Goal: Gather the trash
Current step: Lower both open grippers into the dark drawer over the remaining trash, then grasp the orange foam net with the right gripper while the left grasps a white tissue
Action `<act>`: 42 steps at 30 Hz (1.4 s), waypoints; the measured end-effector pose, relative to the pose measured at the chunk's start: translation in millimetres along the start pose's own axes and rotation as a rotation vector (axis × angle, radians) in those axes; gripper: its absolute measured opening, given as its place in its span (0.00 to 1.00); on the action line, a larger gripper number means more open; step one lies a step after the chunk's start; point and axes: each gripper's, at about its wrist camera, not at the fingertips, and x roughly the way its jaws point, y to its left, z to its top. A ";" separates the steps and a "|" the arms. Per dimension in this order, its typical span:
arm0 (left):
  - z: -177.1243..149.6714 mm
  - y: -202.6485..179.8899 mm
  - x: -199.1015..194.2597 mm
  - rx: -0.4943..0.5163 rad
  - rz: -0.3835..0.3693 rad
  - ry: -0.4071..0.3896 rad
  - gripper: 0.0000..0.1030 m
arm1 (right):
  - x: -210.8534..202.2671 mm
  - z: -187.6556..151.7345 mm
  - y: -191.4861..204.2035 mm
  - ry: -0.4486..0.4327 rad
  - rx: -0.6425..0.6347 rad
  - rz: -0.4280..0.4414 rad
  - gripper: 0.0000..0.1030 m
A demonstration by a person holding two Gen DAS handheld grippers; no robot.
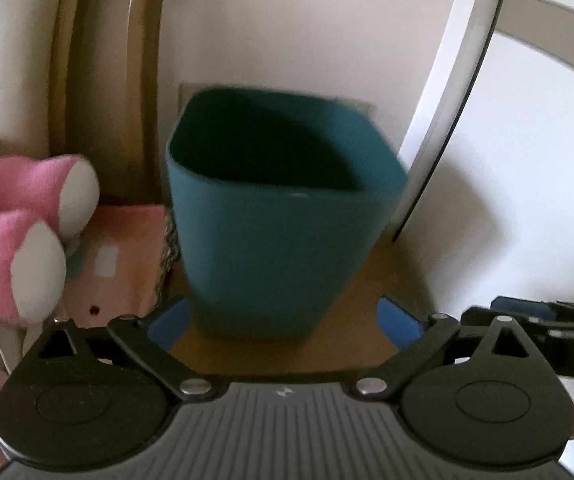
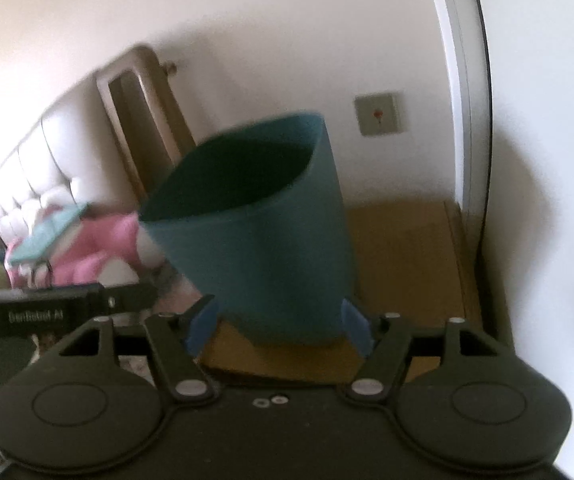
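A teal plastic trash bin [image 1: 279,232] stands on a wooden surface [image 1: 391,280] against the wall. Its inside is dark and I see no trash in it. My left gripper [image 1: 283,320] is open, its blue fingertips [image 1: 167,320] wide apart on either side of the bin's base. In the right wrist view the bin [image 2: 255,240] looks tilted and blurred. My right gripper [image 2: 281,330] is open, its blue fingertips [image 2: 203,326] flanking the bin's bottom. The right gripper's body shows at the right edge of the left wrist view [image 1: 547,332].
A pink plush toy [image 1: 27,224] lies at the left on a pink cloth [image 1: 119,264]. A wooden-framed mirror [image 1: 107,80] leans on the wall behind. A white door frame [image 1: 459,92] rises at the right. A tufted headboard [image 2: 35,176] and wall switch [image 2: 379,114] show.
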 end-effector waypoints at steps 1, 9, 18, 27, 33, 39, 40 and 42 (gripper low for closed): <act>-8.9 1.5 6.2 0.001 0.005 0.010 0.98 | 5.1 -9.8 -2.3 0.010 -0.005 -0.006 0.67; -84.6 15.4 67.0 -0.009 0.062 0.111 0.98 | 50.6 -87.4 -27.6 0.066 -0.060 -0.068 0.68; -197.3 41.5 161.0 -0.024 0.108 0.280 0.98 | 126.4 -171.5 -71.7 0.241 -0.066 -0.142 0.68; -340.7 66.1 257.9 -0.021 0.133 0.476 0.98 | 220.2 -275.2 -122.2 0.347 -0.064 -0.189 0.67; -429.1 67.5 300.4 0.004 0.154 0.594 0.98 | 291.4 -328.6 -150.3 0.411 -0.071 -0.195 0.67; -485.0 75.8 349.6 0.020 0.151 0.667 0.97 | 362.7 -369.0 -170.7 0.465 -0.130 -0.216 0.67; -493.4 77.0 357.1 0.026 0.151 0.676 0.97 | 373.5 -376.5 -173.4 0.474 -0.146 -0.220 0.67; -507.3 80.1 371.0 0.034 0.156 0.693 0.97 | 394.3 -389.0 -177.0 0.495 -0.180 -0.230 0.67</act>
